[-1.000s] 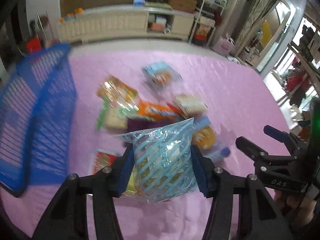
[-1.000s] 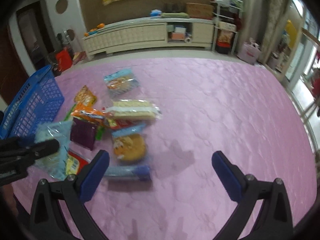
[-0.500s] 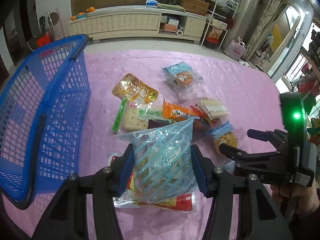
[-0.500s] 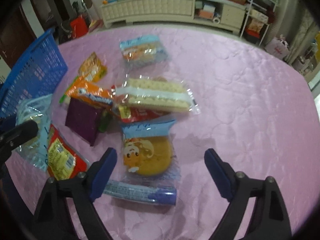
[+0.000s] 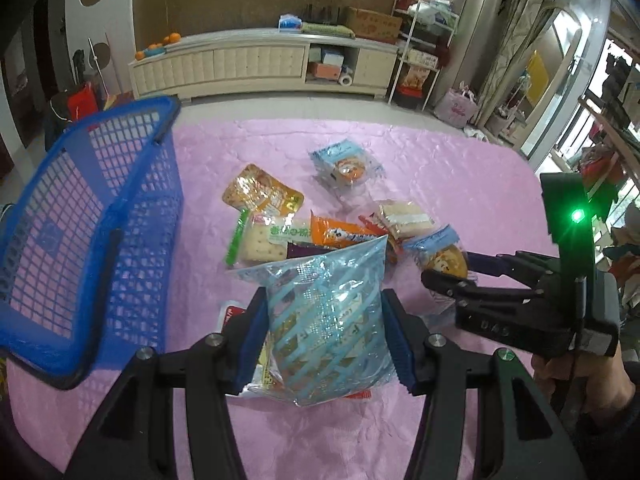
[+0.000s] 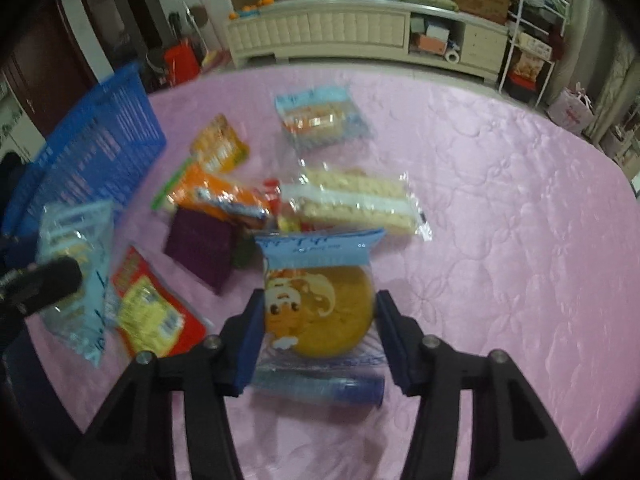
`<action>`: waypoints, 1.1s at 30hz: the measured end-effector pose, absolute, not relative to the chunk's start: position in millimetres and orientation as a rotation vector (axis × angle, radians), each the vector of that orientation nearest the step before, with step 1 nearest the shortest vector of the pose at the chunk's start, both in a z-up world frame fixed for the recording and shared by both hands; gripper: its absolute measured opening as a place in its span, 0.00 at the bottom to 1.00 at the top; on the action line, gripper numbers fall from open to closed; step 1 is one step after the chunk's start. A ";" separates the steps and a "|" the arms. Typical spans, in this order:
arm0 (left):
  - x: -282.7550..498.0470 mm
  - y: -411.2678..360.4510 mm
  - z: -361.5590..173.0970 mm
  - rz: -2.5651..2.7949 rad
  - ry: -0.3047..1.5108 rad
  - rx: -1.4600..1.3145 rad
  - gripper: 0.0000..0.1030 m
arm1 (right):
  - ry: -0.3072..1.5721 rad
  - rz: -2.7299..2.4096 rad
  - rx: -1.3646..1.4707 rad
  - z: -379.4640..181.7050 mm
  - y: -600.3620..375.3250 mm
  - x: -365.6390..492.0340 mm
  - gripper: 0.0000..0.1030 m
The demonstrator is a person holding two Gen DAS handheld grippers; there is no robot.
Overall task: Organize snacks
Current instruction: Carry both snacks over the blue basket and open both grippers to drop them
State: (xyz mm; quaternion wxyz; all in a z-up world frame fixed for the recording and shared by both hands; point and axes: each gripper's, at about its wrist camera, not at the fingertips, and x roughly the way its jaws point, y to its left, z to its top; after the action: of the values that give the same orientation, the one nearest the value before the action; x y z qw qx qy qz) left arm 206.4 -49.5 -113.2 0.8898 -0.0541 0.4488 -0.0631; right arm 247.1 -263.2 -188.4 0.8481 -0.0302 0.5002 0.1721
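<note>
Holding the striped blue bag between its blue pads, your left gripper is closed on it, lifted above the pink cloth. The blue basket stands just to the left of it, its near wall close to the left finger, so little room is free on that side. To the right, your right gripper reaches into the pile; the far and right parts of the cloth lie open up to the rounded edge.

In the right wrist view, the right gripper has its jaws closing around the round cake packet; the pads stand at both sides of the wrapper, but I cannot tell if they already press it. A blue tube packet lies just under it, toward you.

Compared with one second ago, the right jaws were wide and stood well short of the cake packet; now they have come down around it. The left gripper keeps the same grip on the bag, and the basket shows fully and sharply, where before it was blurred.

The red and yellow packet is mostly hidden behind the striped bag in the left view. The purple packet is half covered by the orange packet. The right view is blurred, so the print on the packets is not readable. The basket's left side is cut off by the picture edge.
</note>
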 end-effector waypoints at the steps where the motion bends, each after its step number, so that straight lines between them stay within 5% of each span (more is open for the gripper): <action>1: 201.4 -47.7 -106.8 -0.139 0.914 -0.119 0.51 | 1.048 0.362 -0.059 -183.2 -263.4 243.9 0.56; 16: 144.6 0.1 -31.4 -0.146 0.748 -0.128 0.51 | 0.867 0.446 -0.061 -66.1 -220.3 173.0 0.56; 33: 141.8 107.5 -6.1 -0.027 0.708 -0.045 0.51 | 0.821 0.599 -0.048 -33.9 -111.5 169.9 0.56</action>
State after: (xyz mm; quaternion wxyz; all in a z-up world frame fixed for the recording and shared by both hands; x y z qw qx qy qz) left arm 141.8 107.5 -6.1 0.9377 -0.0221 0.3466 -0.0134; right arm 169.9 -111.5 -33.9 0.8735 -0.0228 0.3928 0.2866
